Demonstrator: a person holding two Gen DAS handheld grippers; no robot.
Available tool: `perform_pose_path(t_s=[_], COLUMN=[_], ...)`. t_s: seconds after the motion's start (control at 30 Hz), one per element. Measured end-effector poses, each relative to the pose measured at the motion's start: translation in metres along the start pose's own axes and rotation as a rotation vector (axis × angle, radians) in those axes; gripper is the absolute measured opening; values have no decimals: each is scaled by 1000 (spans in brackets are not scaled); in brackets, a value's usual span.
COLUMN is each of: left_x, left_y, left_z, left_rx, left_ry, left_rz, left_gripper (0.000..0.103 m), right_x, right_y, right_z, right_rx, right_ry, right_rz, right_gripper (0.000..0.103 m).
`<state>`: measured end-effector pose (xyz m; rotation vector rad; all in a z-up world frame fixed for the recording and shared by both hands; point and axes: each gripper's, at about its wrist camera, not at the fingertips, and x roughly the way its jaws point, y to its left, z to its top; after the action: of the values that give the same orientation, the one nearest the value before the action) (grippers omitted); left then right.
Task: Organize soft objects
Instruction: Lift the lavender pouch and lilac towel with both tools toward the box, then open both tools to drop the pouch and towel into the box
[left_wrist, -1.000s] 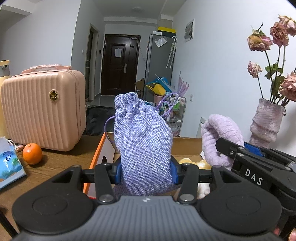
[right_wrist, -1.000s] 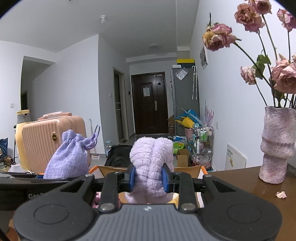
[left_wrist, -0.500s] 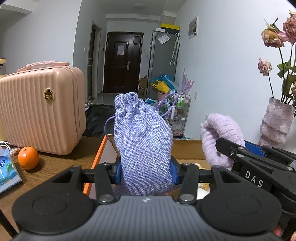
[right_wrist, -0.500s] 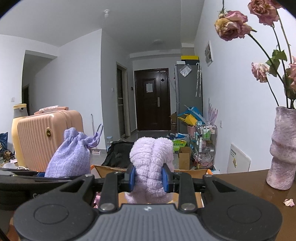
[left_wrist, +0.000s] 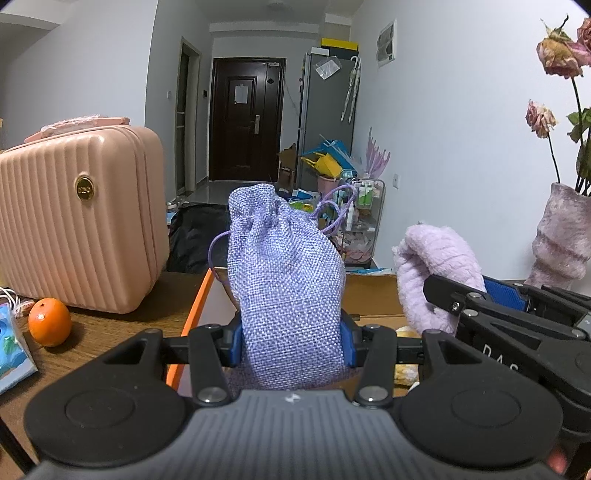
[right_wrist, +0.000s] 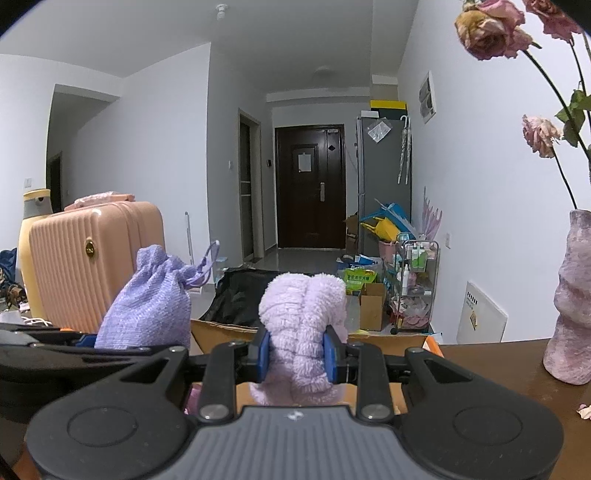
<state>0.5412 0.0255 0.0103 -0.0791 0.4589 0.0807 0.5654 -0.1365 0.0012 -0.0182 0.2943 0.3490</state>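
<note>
Purple burlap pouch (left_wrist: 286, 295) pinched upright in the left gripper (left_wrist: 291, 341), drawstring neck on top, cord loop hanging off to the side. Right gripper (right_wrist: 295, 352) squeezed onto a lilac fluffy cloth (right_wrist: 301, 332), which bulges above the pads. Both held side by side above an open cardboard box (left_wrist: 373, 299) with an orange edge, standing on the wooden counter (left_wrist: 110, 332). Something yellow lies inside the box; contents otherwise mostly hidden by the grippers.

Judgement: both soft items look bound for the box. To do this well:
- Lower one at a time, so the grippers don't knock together over the opening.
- Bring the pouch down past the box rim before letting go; it may topple if dropped from height.
- Cloth is compressed and will spring out on release, so place it in free space.
- Watch the cord loop; it could snag a pad.
- Keep clear of the vase (right_wrist: 570, 317) at right and the orange (left_wrist: 50, 322) at left.
</note>
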Motion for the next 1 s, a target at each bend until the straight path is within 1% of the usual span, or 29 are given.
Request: perform_pose_path(t_s=[0.3, 0.57, 0.63, 0.67, 0.7, 0.73, 0.77, 0.8, 0.83, 0.87, 0.9, 0.93, 0.97, 1.0], left_x=[13, 18, 20, 20, 21, 21, 22, 22, 22, 22, 22, 22, 22, 23], left_y=[1, 2, 3, 3, 3, 2, 2, 3, 5, 7, 8, 9, 11, 12], left_z=[-1, -2, -2, -2, -2, -2, -2, -3, -3, -3, -3, -3, -3, -2], left_rx=[12, 21, 23, 26, 29, 34, 37, 34, 24, 15, 8, -1, -10, -13], left_ry=[25, 46, 52, 58, 62, 61, 59, 57, 57, 55, 52, 51, 50, 49], left_rz=[12, 8, 2, -1, 4, 20, 36, 48, 62, 72, 80, 95, 113, 124], left_gripper=[48, 48, 53, 56, 64, 76, 82, 88, 93, 97, 103, 103, 103, 103], right_x=[10, 16, 19, 20, 21, 22, 23, 24, 25, 26, 26, 26, 26, 27], right_y=[2, 1, 1, 1, 2, 1, 0, -2, -5, -7, -11, -13, -16, -18], right_z=[-2, -2, 1, 1, 1, 2, 2, 2, 3, 3, 4, 4, 5, 5], right_rx=[-10, -13, -18, -21, -19, -17, -11, -4, 7, 20, 36, 50, 64, 75], right_ry=[30, 50, 62, 69, 73, 77, 85, 89, 92, 93, 93, 93, 93, 94], right_rz=[2, 1, -9, -25, -34, -46, -64, -82, -104, -123, -136, -147, -156, -161], right_gripper=[28, 29, 38, 41, 42, 44, 47, 55, 66, 71, 80, 87, 91, 97])
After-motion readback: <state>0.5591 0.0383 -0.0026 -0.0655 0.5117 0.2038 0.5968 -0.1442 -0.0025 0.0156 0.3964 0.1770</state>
